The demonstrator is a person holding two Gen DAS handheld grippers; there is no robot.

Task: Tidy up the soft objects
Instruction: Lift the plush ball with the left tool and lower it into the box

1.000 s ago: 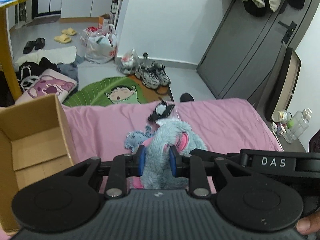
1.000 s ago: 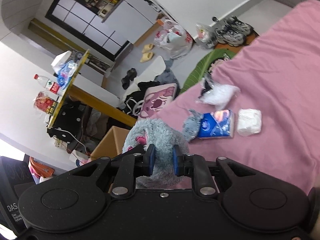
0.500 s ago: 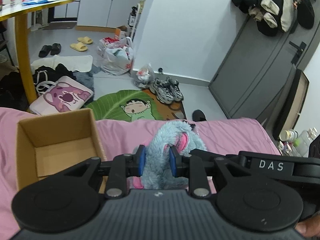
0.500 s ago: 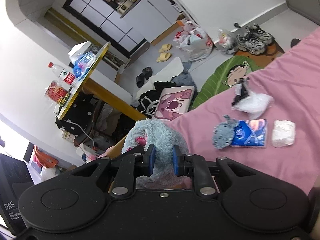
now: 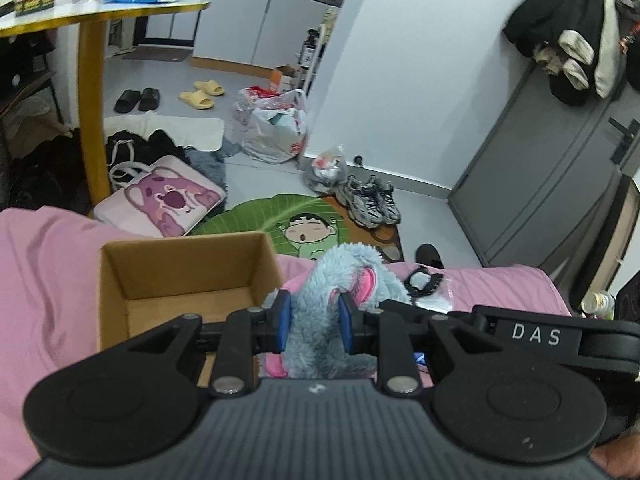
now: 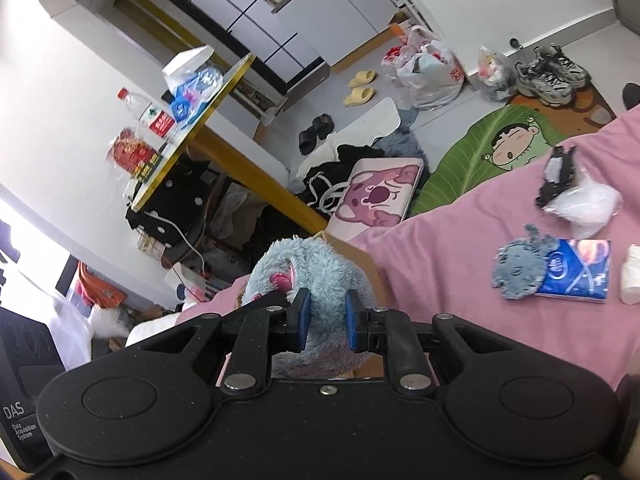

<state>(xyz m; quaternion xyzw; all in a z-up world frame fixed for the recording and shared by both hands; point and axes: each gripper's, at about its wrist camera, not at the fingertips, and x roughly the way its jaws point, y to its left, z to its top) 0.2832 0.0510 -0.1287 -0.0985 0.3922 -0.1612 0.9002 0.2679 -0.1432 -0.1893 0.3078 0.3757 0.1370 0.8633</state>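
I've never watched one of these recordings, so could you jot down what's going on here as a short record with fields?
Setting: bed with a pink sheet in a cluttered room
Left gripper: shut on the blue plush toy
Right gripper: shut on the same toy
Container: open cardboard box on the bed, left of the toy in the left view; no items visible inside
Other items on the bed: small grey-blue plush, blue tissue pack, clear plastic bag, white wad
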